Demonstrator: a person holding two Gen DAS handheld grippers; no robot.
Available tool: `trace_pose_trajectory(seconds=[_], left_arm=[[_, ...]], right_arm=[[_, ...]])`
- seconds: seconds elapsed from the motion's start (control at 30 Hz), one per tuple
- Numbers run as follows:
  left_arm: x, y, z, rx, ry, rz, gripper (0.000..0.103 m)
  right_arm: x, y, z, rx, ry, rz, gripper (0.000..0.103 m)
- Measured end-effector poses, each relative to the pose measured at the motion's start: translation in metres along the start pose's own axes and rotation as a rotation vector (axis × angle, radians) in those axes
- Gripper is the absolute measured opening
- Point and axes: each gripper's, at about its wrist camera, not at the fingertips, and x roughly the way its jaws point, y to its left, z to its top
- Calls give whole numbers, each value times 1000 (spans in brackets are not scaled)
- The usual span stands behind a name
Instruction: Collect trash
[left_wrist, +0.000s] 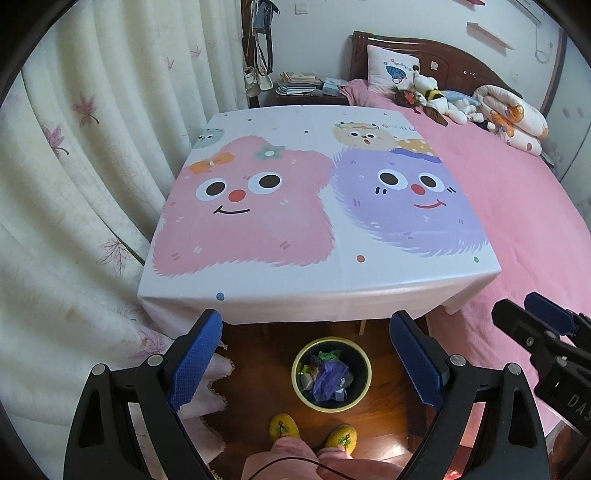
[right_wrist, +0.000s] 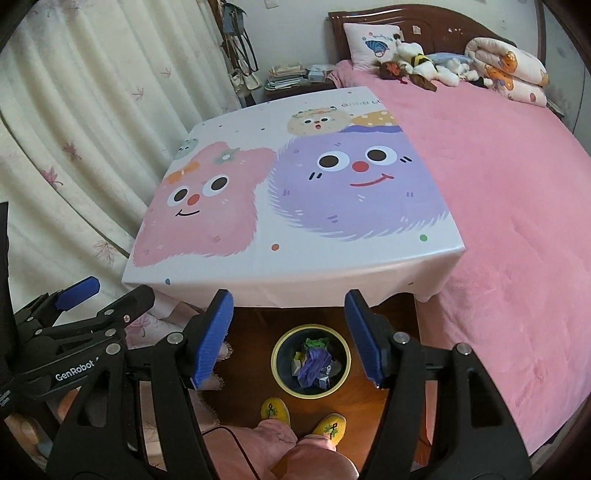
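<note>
From the left wrist view, the left gripper (left_wrist: 306, 350) is seen with its blue-padded jaws spread wide and nothing between them. Straight below, on the dark wooden floor, a round bin with a pale yellow rim (left_wrist: 331, 373) stands just in front of the table's near edge; crumpled purple, green and grey trash (left_wrist: 327, 374) already lies inside it. The table, draped in a white plastic cloth printed with pink and purple cartoon faces (left_wrist: 314, 206), shows no litter on its top. The right gripper (left_wrist: 532, 321) is glimpsed to the right of the bin.

From the right wrist view, the right gripper (right_wrist: 288, 332) is likewise released and empty above the bin (right_wrist: 311, 360). Yellow slippers (right_wrist: 275, 408) are planted just beside it.

Collection appears largely finished. The cloth and floor around the bin are best scanned for leftover scraps before anything further is attempted, with the jaws kept open.
</note>
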Motion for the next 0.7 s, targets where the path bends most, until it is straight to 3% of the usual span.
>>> trace_pose_trajectory(seconds=[0.7], left_arm=[[9, -8, 13, 2, -23, 13, 94]], right_arm=[[5, 4, 5, -26, -14, -8, 60]])
